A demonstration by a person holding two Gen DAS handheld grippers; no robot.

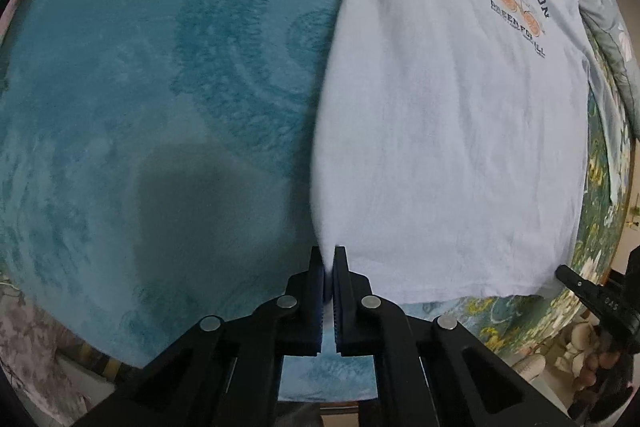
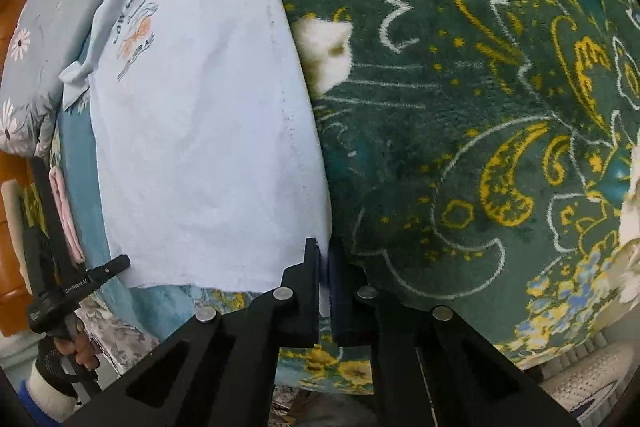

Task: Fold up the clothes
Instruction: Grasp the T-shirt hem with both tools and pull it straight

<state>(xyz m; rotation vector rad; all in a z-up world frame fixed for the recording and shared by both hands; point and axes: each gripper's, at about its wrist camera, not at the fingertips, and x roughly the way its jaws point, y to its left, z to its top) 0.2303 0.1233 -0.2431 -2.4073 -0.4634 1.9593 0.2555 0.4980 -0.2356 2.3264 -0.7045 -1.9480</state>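
A pale blue T-shirt (image 1: 448,131) with a "LOW CARBON" print lies face up on the bed, its hem towards me. My left gripper (image 1: 329,259) is shut on the shirt's lower left hem corner. My right gripper (image 2: 325,259) is shut on the lower right hem corner of the same T-shirt (image 2: 200,131). The right gripper also shows in the left wrist view (image 1: 568,273) at the shirt's far hem corner, and the left gripper shows in the right wrist view (image 2: 120,263).
The shirt lies across a teal blanket (image 1: 140,87) and a dark green floral blanket (image 2: 460,127). A grey floral quilt (image 2: 36,39) is bunched behind the collar. The bed's near edge runs just below the hem. Shoes (image 1: 532,363) are on the floor.
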